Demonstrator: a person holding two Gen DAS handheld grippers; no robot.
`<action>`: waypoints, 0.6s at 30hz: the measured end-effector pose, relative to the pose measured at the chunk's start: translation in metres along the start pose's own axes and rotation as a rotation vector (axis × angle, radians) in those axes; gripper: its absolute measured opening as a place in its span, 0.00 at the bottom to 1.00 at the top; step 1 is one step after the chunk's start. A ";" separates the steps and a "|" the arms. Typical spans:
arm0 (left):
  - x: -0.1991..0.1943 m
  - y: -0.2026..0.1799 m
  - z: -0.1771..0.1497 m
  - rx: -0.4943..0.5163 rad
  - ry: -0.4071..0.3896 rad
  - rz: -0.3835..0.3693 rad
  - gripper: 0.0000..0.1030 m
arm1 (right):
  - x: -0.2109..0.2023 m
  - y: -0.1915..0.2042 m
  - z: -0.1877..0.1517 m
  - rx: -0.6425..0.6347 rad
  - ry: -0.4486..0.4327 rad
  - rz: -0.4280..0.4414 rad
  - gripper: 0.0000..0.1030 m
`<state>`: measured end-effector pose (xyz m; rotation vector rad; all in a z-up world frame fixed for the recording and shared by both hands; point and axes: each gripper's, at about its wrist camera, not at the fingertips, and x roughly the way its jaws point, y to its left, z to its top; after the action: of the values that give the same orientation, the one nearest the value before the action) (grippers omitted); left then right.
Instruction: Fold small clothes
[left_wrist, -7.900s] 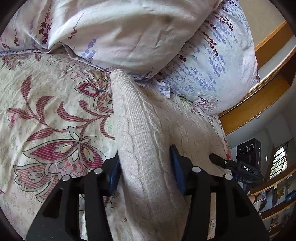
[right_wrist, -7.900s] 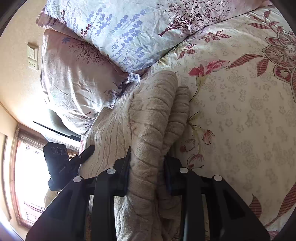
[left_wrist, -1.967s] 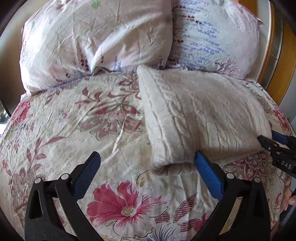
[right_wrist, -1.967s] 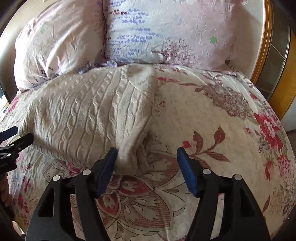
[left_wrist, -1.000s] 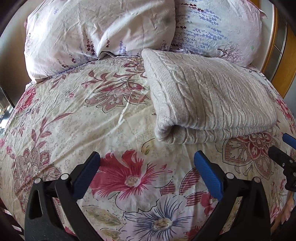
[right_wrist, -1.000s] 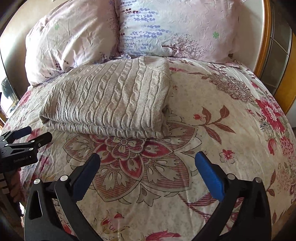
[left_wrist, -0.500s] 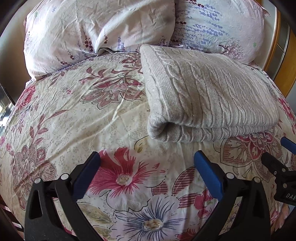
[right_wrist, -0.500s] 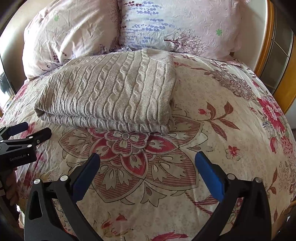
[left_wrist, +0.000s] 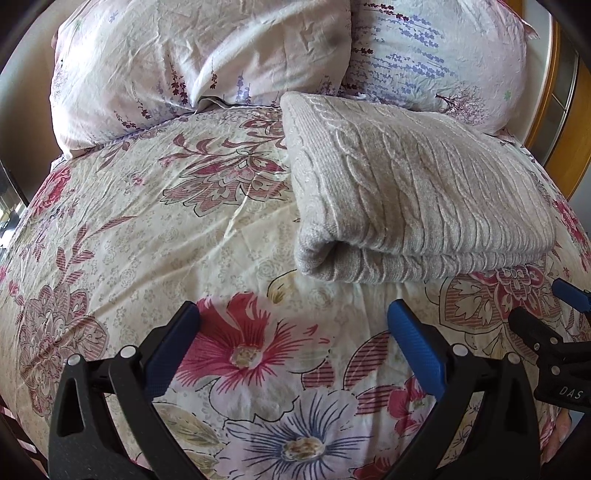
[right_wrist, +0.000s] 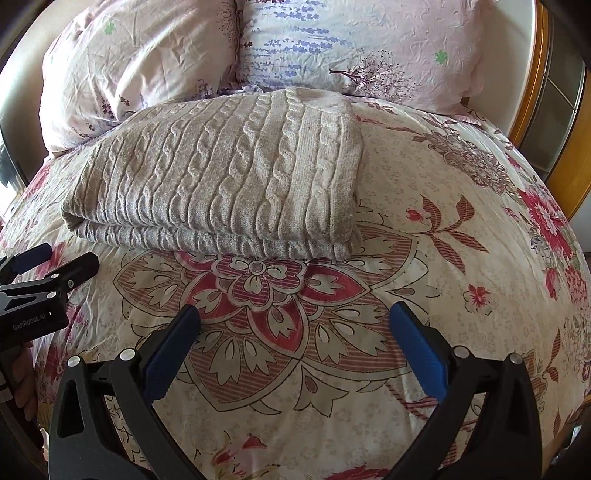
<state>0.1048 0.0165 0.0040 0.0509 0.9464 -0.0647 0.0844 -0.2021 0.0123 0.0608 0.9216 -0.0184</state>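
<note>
A beige cable-knit sweater (left_wrist: 410, 192) lies folded in a flat rectangle on the floral bedspread (left_wrist: 147, 240), its far edge against the pillows. It also shows in the right wrist view (right_wrist: 221, 177). My left gripper (left_wrist: 293, 321) is open and empty, a short way in front of the sweater's near left corner. My right gripper (right_wrist: 293, 321) is open and empty, in front of the sweater's near edge. Each gripper shows at the edge of the other's view: the right one (left_wrist: 554, 332) and the left one (right_wrist: 40, 273).
Two pale floral pillows (left_wrist: 199, 55) (right_wrist: 351, 40) stand against the headboard behind the sweater. A wooden bed frame (right_wrist: 554, 110) runs along the right side. The bedspread (right_wrist: 461, 240) stretches bare to the right of the sweater.
Both grippers let go of the sweater, opened wide and drew back toward me. The sweater now lies folded flat and still. In the last second the views moved only slightly.
</note>
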 end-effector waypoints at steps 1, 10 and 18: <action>0.000 0.000 0.000 0.000 0.000 0.000 0.98 | 0.000 0.000 0.000 0.000 0.000 0.001 0.99; 0.000 0.000 0.000 0.000 0.000 0.000 0.98 | 0.001 0.001 0.000 -0.011 -0.011 0.014 0.99; 0.000 0.000 0.000 0.000 -0.001 0.000 0.98 | 0.000 0.001 0.000 -0.013 -0.014 0.015 0.99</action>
<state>0.1046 0.0170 0.0039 0.0508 0.9459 -0.0646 0.0843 -0.2010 0.0120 0.0551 0.9075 0.0007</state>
